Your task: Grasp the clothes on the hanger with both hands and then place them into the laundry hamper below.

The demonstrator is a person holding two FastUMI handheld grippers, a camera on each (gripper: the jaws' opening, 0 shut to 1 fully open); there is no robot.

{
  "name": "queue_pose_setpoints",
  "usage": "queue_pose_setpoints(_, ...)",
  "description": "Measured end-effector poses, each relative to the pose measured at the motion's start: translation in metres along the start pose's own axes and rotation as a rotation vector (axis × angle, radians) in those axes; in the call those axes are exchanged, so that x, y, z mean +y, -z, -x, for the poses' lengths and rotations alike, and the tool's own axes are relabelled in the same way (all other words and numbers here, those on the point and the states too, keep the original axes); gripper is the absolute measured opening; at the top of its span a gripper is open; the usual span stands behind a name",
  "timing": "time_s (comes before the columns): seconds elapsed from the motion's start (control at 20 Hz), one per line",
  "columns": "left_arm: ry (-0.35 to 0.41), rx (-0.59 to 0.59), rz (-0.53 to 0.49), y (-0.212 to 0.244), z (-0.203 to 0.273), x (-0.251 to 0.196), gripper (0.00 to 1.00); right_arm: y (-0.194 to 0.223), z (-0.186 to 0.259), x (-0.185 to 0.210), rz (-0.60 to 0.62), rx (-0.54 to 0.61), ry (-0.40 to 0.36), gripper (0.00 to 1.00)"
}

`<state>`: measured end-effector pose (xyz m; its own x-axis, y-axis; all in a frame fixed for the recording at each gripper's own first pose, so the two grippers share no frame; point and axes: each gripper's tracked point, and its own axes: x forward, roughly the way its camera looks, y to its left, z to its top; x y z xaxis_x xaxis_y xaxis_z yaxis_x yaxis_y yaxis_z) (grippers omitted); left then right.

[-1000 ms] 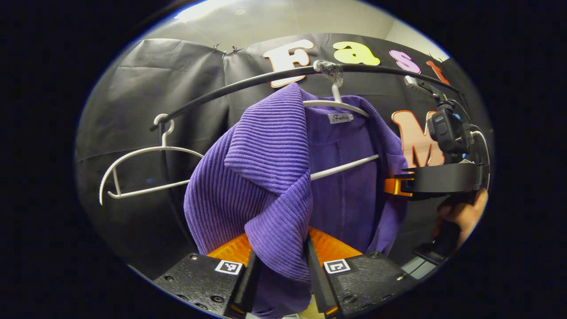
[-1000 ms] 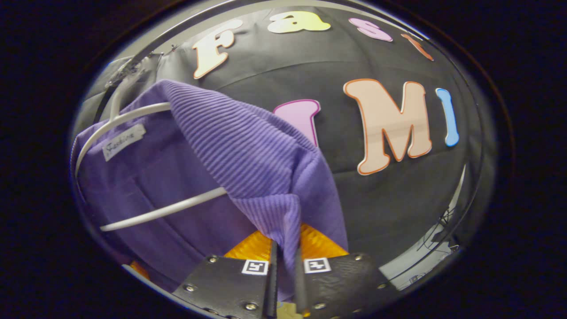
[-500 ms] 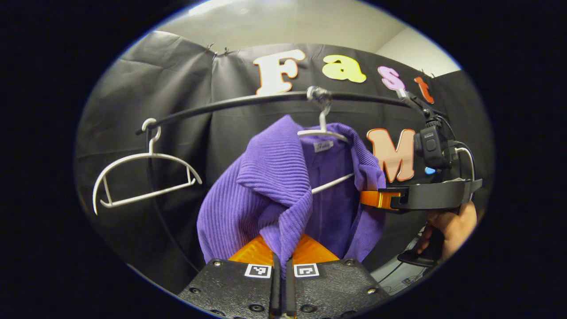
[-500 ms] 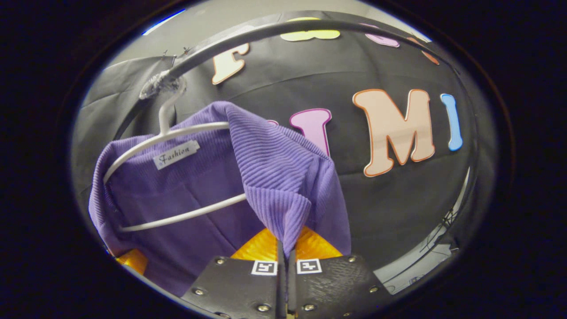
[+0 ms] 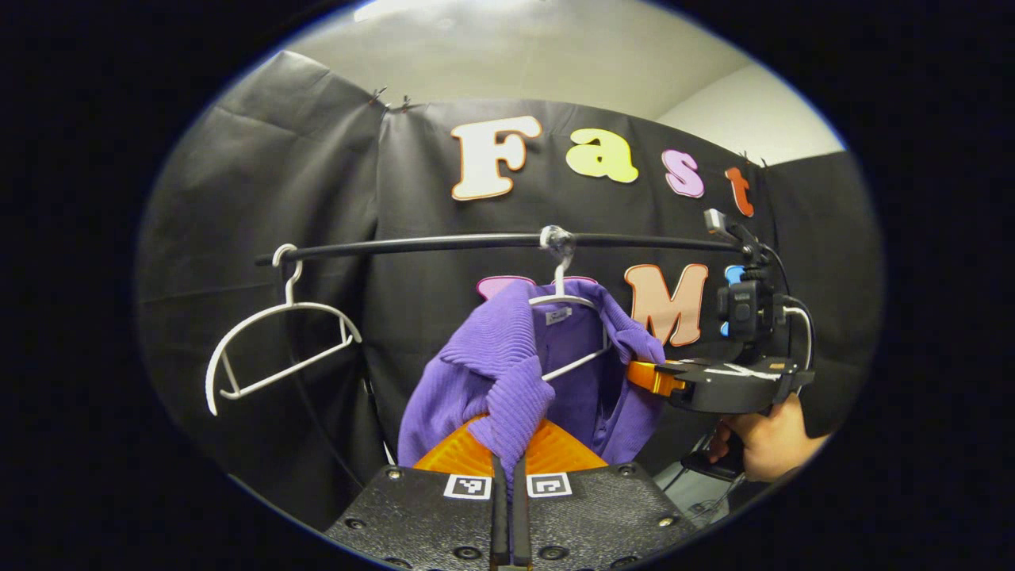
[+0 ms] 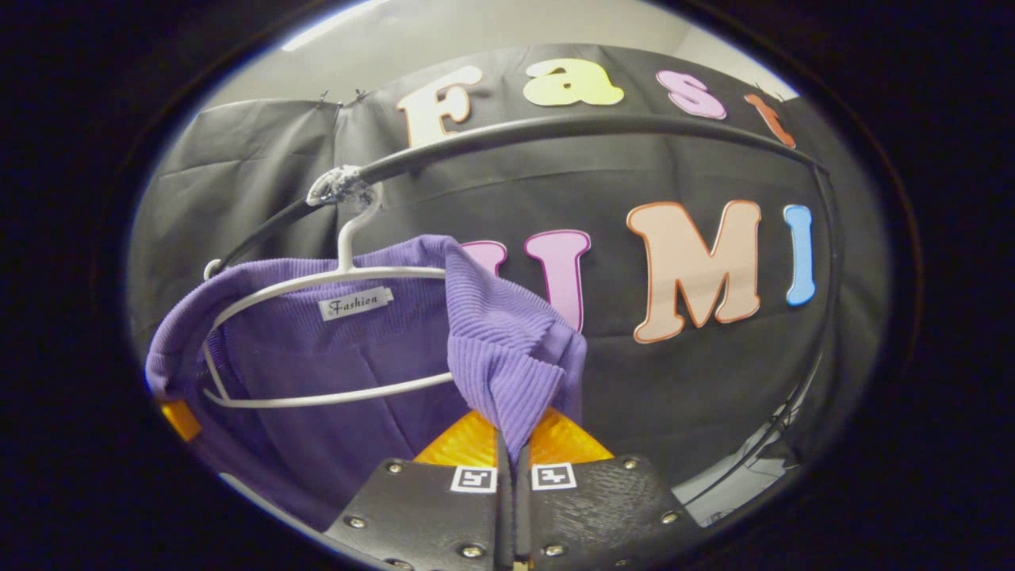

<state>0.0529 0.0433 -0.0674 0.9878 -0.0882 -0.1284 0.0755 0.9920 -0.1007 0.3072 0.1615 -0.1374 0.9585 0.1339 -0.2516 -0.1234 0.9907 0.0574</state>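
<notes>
**Both grippers pinch the cardigan**

The purple ribbed knit cardigan (image 5: 507,373) hangs on a white wire hanger (image 6: 333,277), its lower half cut off. The left gripper (image 5: 508,468) and right gripper (image 6: 514,460) clamp its front edges. At nine o'clock on the black rail (image 5: 444,243) hangs a bare white hanger (image 5: 273,337).

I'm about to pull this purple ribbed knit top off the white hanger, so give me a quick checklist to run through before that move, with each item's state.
1. Left gripper shut on the purple ribbed knit top: ok, a fold is pinched between its fingers.
2. Right gripper shut on the top's other shoulder: ok, fabric is pinched there too.
3. Top free of the white plastic hanger: not ok, the fabric hangs over it.
4. Hanger hooked on the black rail: ok.
5. Spare empty white hanger apart from the top: ok, it hangs off to the side.
6. Laundry hamper below in place: cannot tell.
</notes>
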Motion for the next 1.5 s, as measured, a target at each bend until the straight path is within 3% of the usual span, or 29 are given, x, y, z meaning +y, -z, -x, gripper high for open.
queue_pose_setpoints(0.1,-0.041,0.006,-0.015,-0.011,0.007,0.022,0.02,-0.016,0.005,-0.014,0.018,-0.065,0.060,0.02)
queue_pose_setpoints(0.4,-0.065,0.002,-0.070,-0.045,0.009,0.065,0.02,-0.040,-0.007,-0.028,0.039,-0.135,0.107,0.02)
queue_pose_setpoints(0.6,-0.124,-0.069,-0.222,-0.074,-0.017,0.106,0.02,-0.047,-0.028,-0.038,0.072,-0.153,0.138,0.02)
queue_pose_setpoints(1.0,0.002,-0.047,-0.141,-0.072,-0.092,0.115,0.02,-0.062,-0.075,-0.067,0.063,-0.210,0.211,0.02)
queue_pose_setpoints(1.15,0.083,-0.113,-0.196,-0.085,-0.106,0.099,0.02,-0.066,-0.089,-0.073,0.099,-0.243,0.233,0.02)
queue_pose_setpoints(1.5,0.059,-0.033,-0.111,-0.047,-0.139,0.122,0.01,-0.036,-0.123,-0.085,0.087,-0.192,0.259,0.02)
